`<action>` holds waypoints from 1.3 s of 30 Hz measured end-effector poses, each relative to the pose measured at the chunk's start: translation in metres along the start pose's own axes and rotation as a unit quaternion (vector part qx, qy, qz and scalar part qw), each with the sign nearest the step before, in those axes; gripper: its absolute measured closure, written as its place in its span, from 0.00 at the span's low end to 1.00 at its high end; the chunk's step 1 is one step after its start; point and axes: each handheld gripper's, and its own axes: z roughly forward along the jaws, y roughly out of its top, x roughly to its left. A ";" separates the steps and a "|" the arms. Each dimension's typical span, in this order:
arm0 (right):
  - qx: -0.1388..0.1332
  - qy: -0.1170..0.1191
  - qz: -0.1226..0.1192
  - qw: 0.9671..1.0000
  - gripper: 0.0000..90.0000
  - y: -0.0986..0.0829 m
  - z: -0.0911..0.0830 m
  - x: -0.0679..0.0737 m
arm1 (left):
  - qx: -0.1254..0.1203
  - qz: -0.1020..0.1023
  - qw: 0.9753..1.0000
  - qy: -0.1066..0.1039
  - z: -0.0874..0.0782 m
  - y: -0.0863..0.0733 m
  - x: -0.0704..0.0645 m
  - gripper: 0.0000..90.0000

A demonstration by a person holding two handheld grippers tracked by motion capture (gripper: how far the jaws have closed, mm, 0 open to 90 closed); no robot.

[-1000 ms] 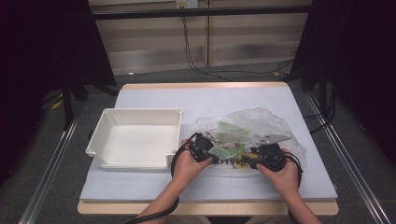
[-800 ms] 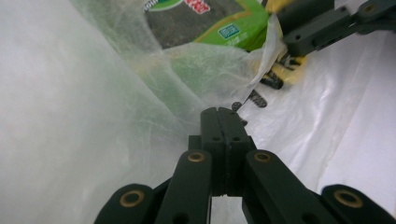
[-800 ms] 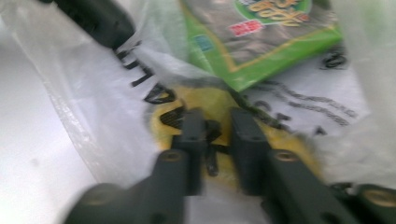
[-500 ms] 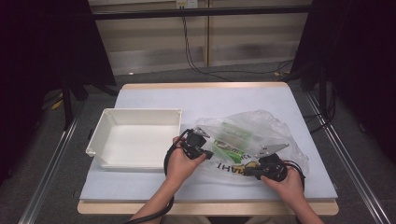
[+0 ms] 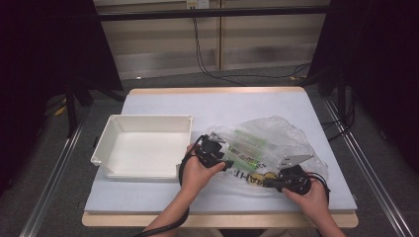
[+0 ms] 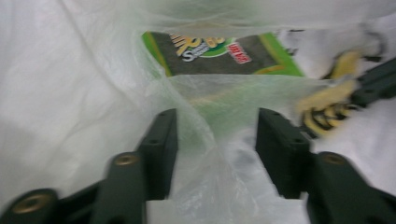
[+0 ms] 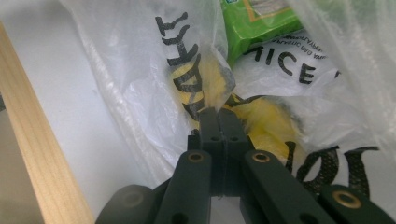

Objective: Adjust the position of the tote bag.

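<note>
Since a moment ago the left gripper (image 5: 228, 165) has let go, jaws now apart at the plastic bag (image 5: 276, 133) right of the white tray (image 5: 143, 121), while the right gripper (image 7: 218, 114) stays clamped on its near film, so the next move is probably re-gripping to open the bag.

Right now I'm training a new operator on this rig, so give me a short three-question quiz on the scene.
1. True or false: the right gripper is shut on the bag.
2. How do the left gripper jaws stand? A) shut B) open, with bag film between them C) holding the tray
3. On which side of the bag does the tray sit in the high view?

Key: 1 true. 2 B. 3 left.
</note>
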 end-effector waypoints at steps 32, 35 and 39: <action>-0.019 -0.027 -0.013 0.999 0.94 0.040 0.030 0.019 | -0.002 -0.048 0.997 -0.052 -0.008 -0.005 0.004 0.99; 0.008 0.002 -0.064 0.998 0.99 0.038 0.038 0.032 | -0.020 -0.052 0.997 -0.046 -0.010 -0.003 0.006 0.84; 0.012 0.015 -0.082 0.996 1.00 0.039 0.041 0.041 | -0.042 -0.048 0.996 -0.058 -0.009 0.000 0.004 0.79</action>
